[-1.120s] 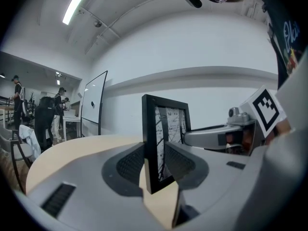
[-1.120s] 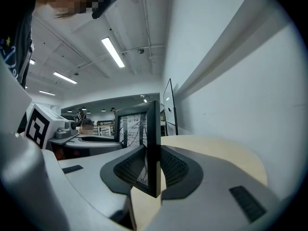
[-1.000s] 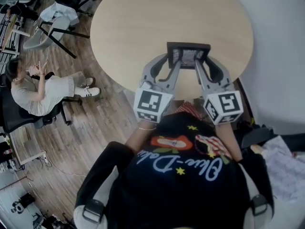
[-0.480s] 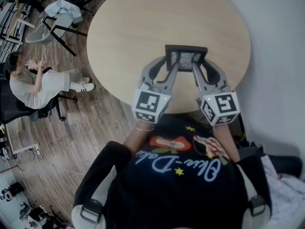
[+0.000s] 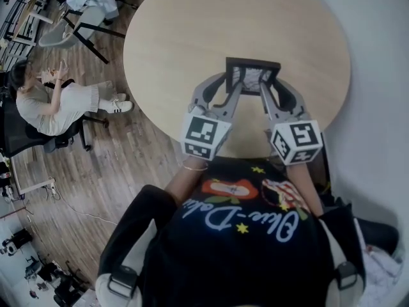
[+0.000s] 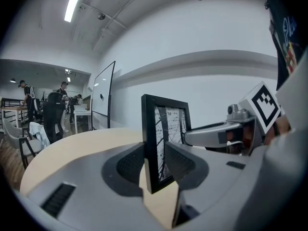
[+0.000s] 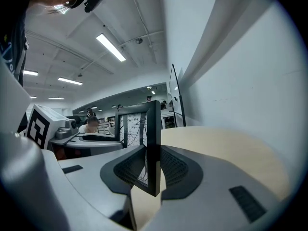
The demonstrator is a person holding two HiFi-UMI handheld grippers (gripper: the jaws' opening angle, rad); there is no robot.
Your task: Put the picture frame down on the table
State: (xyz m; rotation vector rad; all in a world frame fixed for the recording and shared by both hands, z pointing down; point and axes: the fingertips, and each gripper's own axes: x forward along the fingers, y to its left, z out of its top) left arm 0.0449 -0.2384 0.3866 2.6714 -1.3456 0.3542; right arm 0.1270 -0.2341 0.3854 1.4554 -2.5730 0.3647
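Holding the picture frame [image 5: 252,62] upright, middle-right of the head view, over the near part of the round table [image 5: 192,37]

Left gripper [image 6: 154,163] has its fingers pinching the frame's left side rail, and the right gripper [image 7: 153,170] is doing the same on the right rail, both low down near the bottom corners. The frame looks just off the wood, though I can't swear to it. My worry: I can't see a stand on it, so setting it down upright and letting go could tip it flat. If one side releases first it'll twist out of the other. It's also close to the table's near edge, so a slip might send it off.
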